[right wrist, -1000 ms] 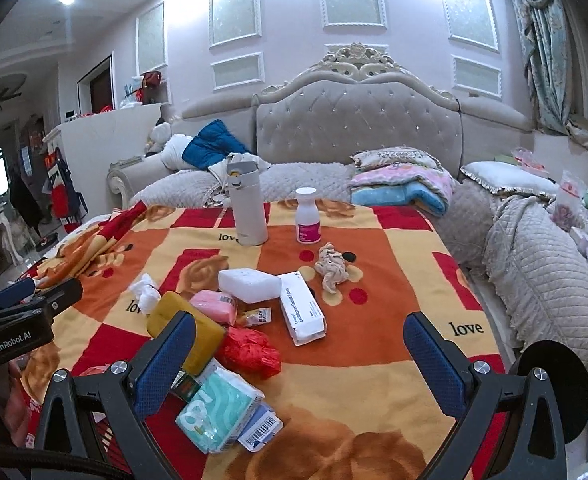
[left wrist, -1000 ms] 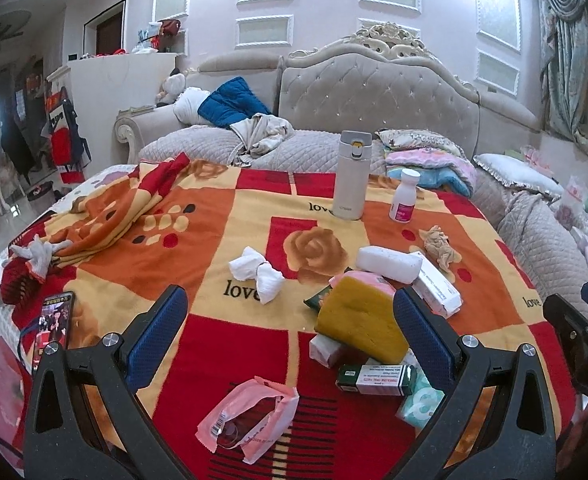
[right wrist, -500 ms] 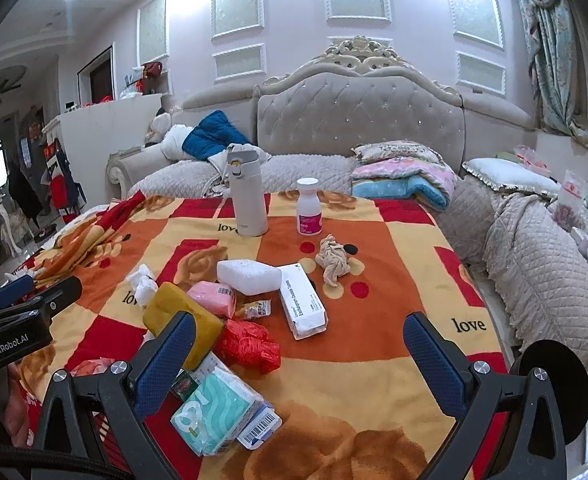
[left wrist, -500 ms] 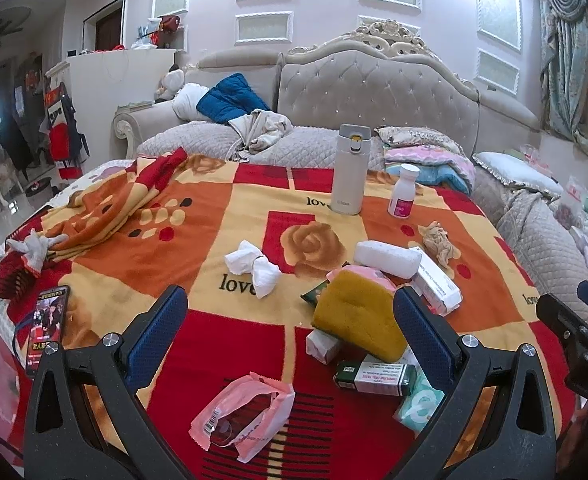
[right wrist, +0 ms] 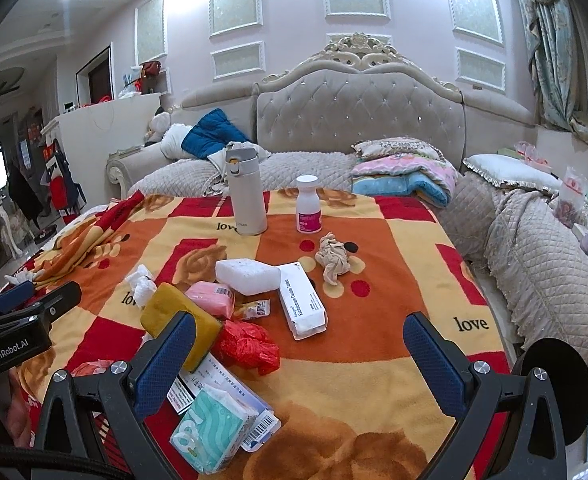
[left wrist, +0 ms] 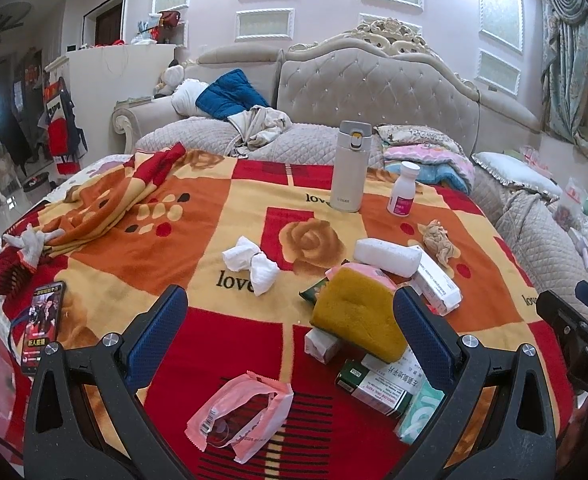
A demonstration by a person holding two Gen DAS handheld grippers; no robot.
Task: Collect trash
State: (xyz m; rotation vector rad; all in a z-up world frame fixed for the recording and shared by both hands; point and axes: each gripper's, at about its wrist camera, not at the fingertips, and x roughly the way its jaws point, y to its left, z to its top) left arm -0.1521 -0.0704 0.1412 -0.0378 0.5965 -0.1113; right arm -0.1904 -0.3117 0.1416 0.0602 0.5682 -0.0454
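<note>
Both the left gripper [left wrist: 290, 322] and right gripper [right wrist: 299, 352] are gaping wide, empty; a crinkled pink wrapper [left wrist: 240, 414] is lying at six o'clock on the fuzzy blanket [left wrist: 198, 216].

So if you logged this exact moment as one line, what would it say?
task: collect trash | left gripper: open, empty | right gripper: open, empty | nearest trash: pink wrapper, red wrapper | nothing picked yet

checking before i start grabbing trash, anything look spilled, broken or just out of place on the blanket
Nothing spilled or broken. The pink wrapper lies torn open, and crumpled tissues and a scrunched red bag litter the blanket. Oddly, a phone sits lit at its edge.
</note>
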